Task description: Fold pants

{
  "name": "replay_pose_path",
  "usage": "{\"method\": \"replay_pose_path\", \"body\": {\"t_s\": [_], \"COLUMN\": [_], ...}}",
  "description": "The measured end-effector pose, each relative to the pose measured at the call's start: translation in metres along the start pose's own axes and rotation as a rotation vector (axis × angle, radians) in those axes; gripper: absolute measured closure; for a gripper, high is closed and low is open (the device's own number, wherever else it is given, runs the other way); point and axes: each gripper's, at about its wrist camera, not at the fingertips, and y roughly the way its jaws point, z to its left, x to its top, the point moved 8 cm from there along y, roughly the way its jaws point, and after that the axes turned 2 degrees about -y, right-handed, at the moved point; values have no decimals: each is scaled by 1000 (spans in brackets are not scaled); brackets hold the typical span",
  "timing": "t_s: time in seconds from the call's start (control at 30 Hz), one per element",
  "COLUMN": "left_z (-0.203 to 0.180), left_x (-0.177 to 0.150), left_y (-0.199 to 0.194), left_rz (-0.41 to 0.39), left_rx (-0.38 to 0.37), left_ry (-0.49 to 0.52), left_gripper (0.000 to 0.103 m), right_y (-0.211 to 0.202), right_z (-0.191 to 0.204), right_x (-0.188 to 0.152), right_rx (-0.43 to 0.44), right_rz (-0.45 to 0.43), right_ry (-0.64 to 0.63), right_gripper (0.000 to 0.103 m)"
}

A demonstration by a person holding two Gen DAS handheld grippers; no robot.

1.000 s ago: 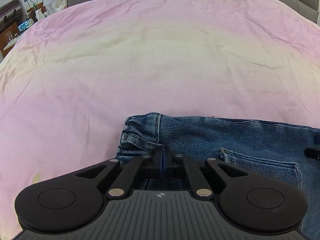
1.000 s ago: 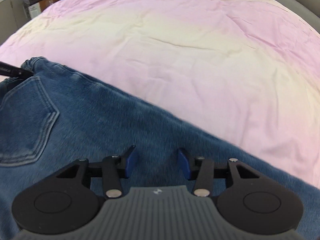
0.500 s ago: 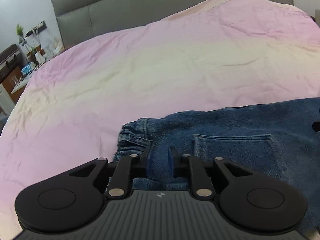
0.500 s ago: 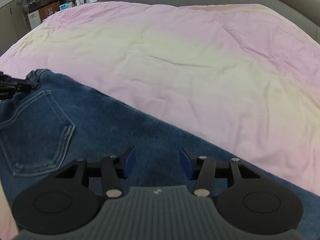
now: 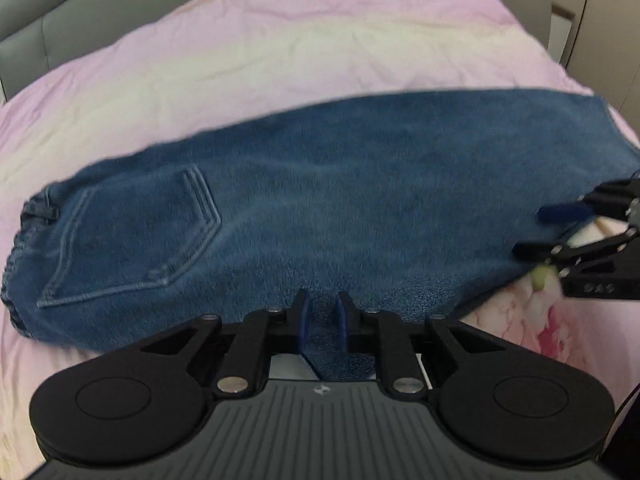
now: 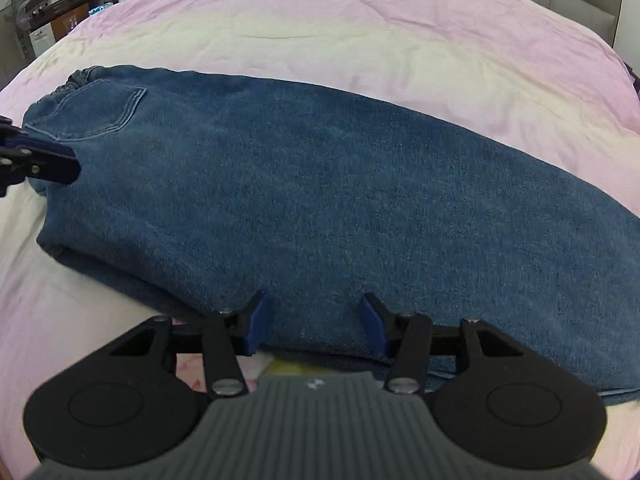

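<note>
Denim of the jeans (image 5: 340, 208) fills the view beyond both grippers on the pink bedspread (image 6: 360, 40), its near edge showing between the narrowly parted jaws of the left gripper (image 5: 322, 322) and the wider-spread jaws of the right gripper (image 6: 314, 322), neither clamped, waistband far left.

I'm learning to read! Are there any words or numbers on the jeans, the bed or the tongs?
No words or numbers can be read here.
Left tongs: only a tiny white mark on the grey body, a logo shape, no letters.
Right tongs: the same small white mark, no letters.
Jeans: stitching on the back pocket, no label showing.
Things in the far corner: too small and blurred to read.
</note>
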Motion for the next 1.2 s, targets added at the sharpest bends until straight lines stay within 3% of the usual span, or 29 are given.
{"method": "replay_pose_path", "body": {"t_s": [0.1, 0.2, 0.33, 0.47, 0.63, 0.83, 1.03, 1.2], "left_z": [2, 3, -5, -6, -25, -85, -141, -182], "left_x": [-20, -28, -23, -11, 18, 52, 86, 100], "left_y": [9, 21, 22, 4, -15, 1, 29, 47], "left_rz": [43, 50, 65, 12, -80, -110, -98, -87], "left_rx": [16, 39, 96, 111, 90, -30, -179, -233], "left_ry": [14, 26, 32, -11, -125, -117, -124, -102], "left_gripper": [82, 82, 82, 81, 79, 77, 76, 76], "right_y": [-5, 4, -1, -36, -64, -78, -69, -44], "right_z": [-11, -25, -44, -84, -188, -304, -356, -372], "right_x": [-5, -10, -9, -14, -51, -105, -141, -146], "right_rx": [-24, -39, -16, -39, -116, -149, -108, -33], "right_rz": [7, 36, 43, 7, 30, 23, -26, -65], "right_ry": [-20, -28, 14, 96, 452, 933, 1192, 1279], "right_gripper": [53, 37, 37, 39, 38, 38, 37, 38]}}
